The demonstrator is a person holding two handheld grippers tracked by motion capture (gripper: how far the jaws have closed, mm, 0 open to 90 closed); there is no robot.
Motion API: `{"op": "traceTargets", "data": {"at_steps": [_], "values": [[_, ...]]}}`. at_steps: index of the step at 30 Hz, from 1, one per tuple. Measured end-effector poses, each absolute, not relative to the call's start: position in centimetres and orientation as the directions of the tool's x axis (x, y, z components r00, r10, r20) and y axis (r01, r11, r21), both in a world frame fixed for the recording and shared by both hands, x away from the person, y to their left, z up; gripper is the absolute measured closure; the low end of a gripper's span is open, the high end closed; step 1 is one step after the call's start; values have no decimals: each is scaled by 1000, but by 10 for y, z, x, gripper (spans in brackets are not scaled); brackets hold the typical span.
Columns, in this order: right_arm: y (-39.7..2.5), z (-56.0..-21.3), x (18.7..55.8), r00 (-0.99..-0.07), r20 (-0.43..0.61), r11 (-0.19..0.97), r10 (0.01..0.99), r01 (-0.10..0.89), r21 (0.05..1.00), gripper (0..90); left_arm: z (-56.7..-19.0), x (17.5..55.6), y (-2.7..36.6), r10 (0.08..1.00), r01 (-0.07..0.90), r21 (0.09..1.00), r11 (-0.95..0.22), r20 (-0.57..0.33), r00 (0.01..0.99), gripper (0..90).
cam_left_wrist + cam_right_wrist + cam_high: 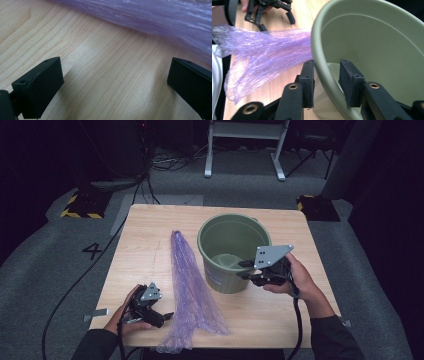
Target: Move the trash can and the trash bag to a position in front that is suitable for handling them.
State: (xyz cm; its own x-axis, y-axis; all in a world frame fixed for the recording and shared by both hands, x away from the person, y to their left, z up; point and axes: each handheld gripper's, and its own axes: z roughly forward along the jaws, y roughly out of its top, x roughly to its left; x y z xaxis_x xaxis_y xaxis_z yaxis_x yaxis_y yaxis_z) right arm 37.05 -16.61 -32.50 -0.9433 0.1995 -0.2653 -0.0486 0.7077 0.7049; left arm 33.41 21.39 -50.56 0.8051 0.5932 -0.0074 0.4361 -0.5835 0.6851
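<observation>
A green plastic bucket (226, 236) stands upright on the wooden table (145, 230), right of centre. To its left a crumpled purple plastic bag (189, 282) lies flat, narrow end far and wide end near. My right gripper (243, 270) is at the bucket's near-right rim. In the right gripper view the bucket (374, 45) wall runs between the jaws of my right gripper (327, 67), one outside, one inside, with a gap left, so it is open. My left gripper (162, 319) is open low over bare wood (107, 70), beside the bag (150, 17).
The bag's wide end (267, 50) hangs slightly over the table's near edge. My left gripper (277, 23) appears beyond it in the right gripper view. Grey carpet, cables and a white frame's legs (245, 150) surround the table.
</observation>
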Motion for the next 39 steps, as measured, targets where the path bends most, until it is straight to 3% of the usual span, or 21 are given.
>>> {"op": "traceTargets", "data": {"at_steps": [7,12,14,16,19,23,25,31,39], "values": [[-160,-322,365,-948,-274,727,161,-74,682,759,-506,334,213,596,437,685,-583,-6,803,1],[-167,-323,361,-946,-274,725,171,-68,685,754,-506,334,212,594,436,686,-582,-7,804,1],[-171,-324,360,-942,-278,718,190,-60,694,701,-505,334,212,594,436,684,-585,-5,805,1],[-177,-325,354,-916,-307,690,257,-49,722,498,-506,333,210,591,433,686,-584,-6,807,3],[-190,-325,344,-884,-330,642,332,-44,765,399,-505,332,209,584,426,687,-589,-2,812,3],[-205,-325,334,-845,-341,599,413,-30,800,366,-504,330,207,565,404,685,-607,15,825,4],[-227,-324,325,-787,-359,572,501,-10,820,336,-502,327,206,550,384,676,-629,38,834,7],[-266,-331,320,-751,-292,512,592,71,856,285,-502,321,208,515,362,677,-640,29,857,28],[-308,-385,321,-698,-177,428,694,202,881,273,-503,319,204,496,353,682,-640,17,868,29]]}}
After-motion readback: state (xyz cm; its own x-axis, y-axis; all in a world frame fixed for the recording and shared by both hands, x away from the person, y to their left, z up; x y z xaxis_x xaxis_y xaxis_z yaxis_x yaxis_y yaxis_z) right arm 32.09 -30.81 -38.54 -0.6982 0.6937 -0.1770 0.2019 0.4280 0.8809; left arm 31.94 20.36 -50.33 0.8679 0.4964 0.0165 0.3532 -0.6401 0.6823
